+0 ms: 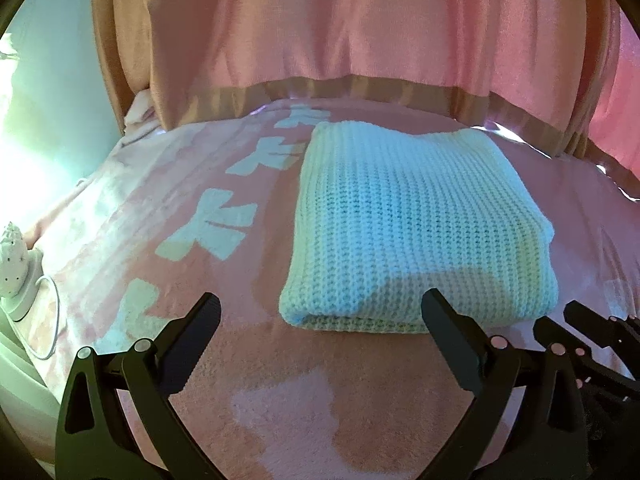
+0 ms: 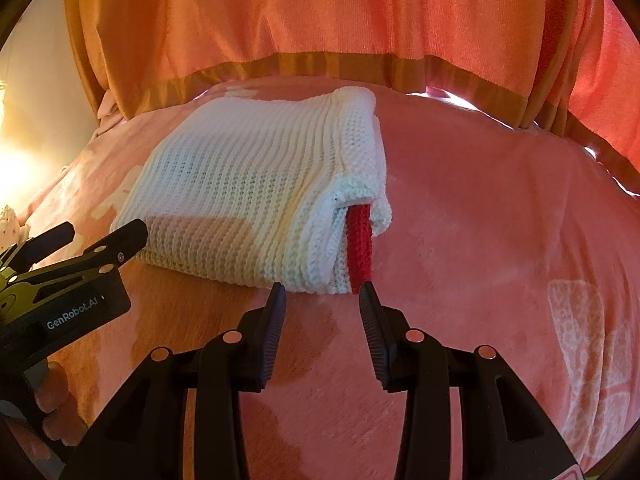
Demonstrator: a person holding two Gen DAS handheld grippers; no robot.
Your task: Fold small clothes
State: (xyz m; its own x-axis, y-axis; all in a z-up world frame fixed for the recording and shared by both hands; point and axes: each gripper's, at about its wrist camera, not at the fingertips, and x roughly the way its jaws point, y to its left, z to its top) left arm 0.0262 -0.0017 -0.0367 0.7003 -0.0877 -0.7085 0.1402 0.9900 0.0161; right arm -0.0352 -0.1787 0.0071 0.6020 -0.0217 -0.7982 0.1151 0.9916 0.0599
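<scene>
Pink blanket spread across the whole surface, pale bow shapes printed along its left part only in the left wrist view. Curtain hung behind, its darker hem meeting the far edge. White knit garment lay folded into a thick rectangle on the blanket, centre-right of the left view, centre-left of the right. Left gripper held wide apart, empty, just short of the fold's near edge. Right gripper parted more narrowly, empty, tips close to the near right corner. Red knit strip tucked between layers, seen only from the right wrist. Small white lamp-like object, with a cord, at the far left.
</scene>
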